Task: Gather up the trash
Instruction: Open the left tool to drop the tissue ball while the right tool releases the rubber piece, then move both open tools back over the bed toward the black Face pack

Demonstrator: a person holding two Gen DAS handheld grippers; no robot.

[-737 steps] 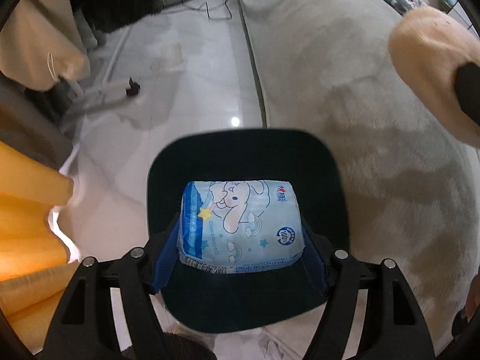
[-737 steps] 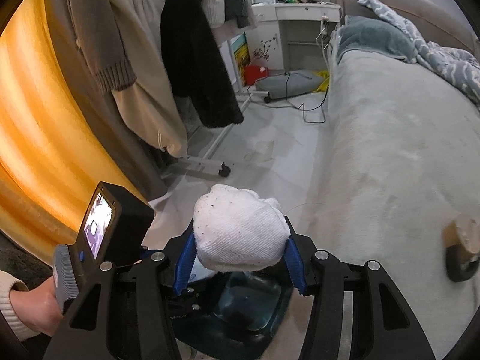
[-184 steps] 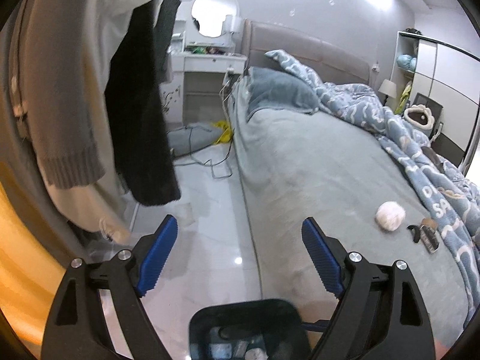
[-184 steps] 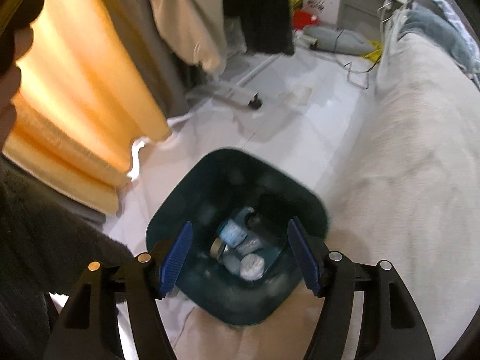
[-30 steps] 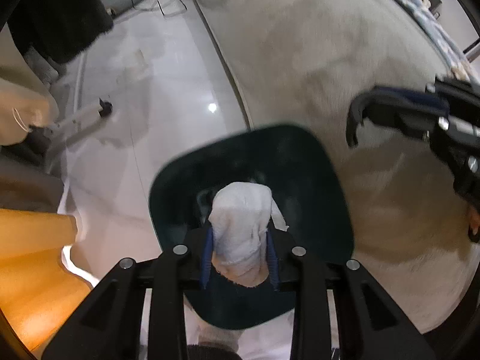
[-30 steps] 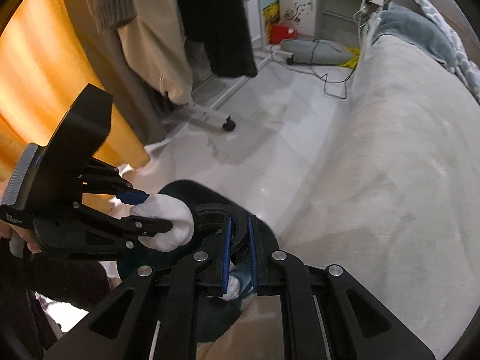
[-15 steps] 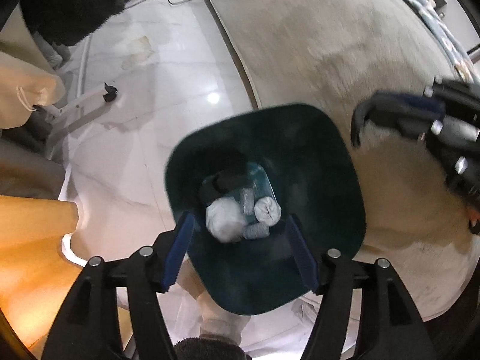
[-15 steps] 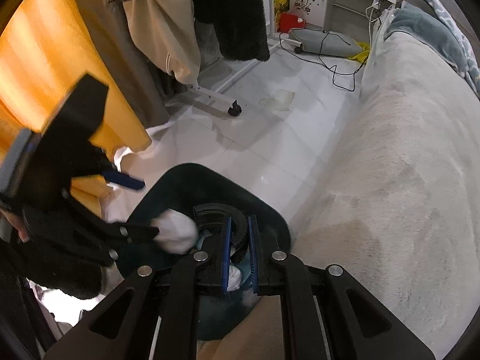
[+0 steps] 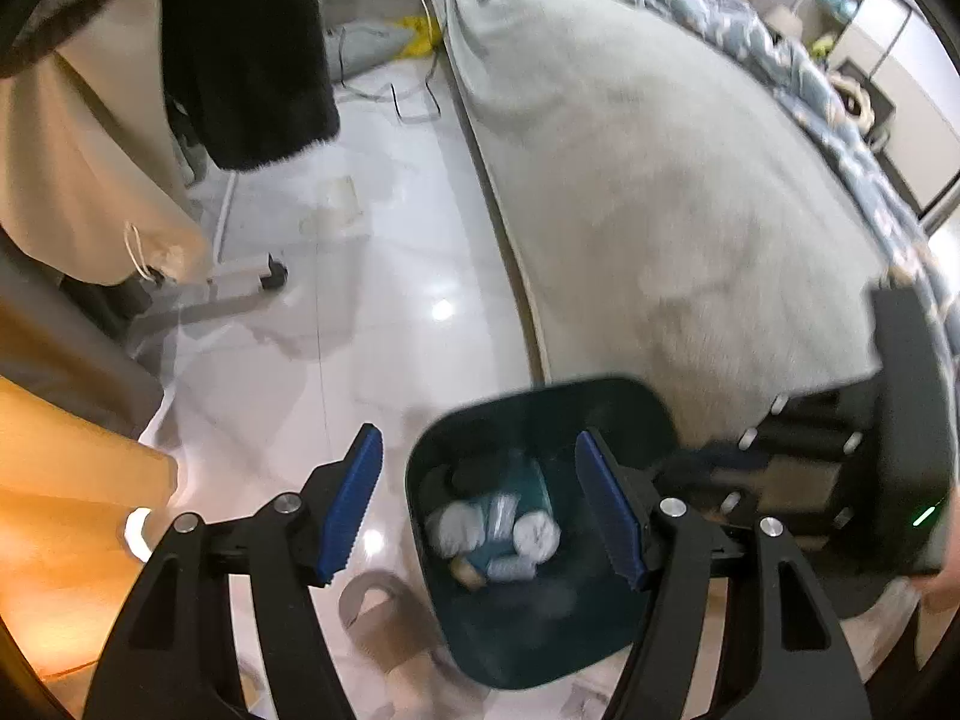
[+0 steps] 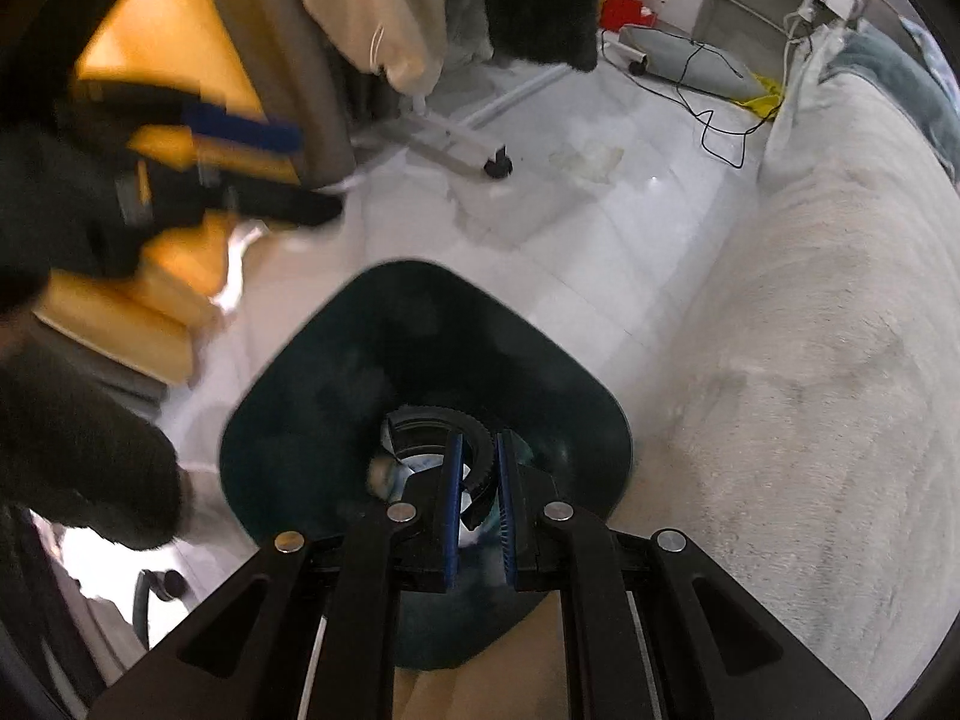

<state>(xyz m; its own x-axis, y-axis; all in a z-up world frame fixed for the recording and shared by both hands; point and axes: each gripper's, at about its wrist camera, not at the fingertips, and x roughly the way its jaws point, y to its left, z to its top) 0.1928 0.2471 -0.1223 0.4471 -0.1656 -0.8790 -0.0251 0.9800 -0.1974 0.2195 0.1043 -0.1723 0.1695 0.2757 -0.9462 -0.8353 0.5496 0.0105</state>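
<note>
Black ring upright, pinched edgewise in right jaws over bin; left jaws spread.

Glossy white tiled floor; fuzzy grey bed cover; smooth dark-green plastic trash bin; matt black ridged ring.

Open bin mouth between bed edge and bare floor.

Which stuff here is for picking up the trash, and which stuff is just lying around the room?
For the job:
bin
trash in the bin
black ring in the right gripper
left gripper, open

Just around:
bed
hanging clothes
rack foot
cable
curtain
</note>
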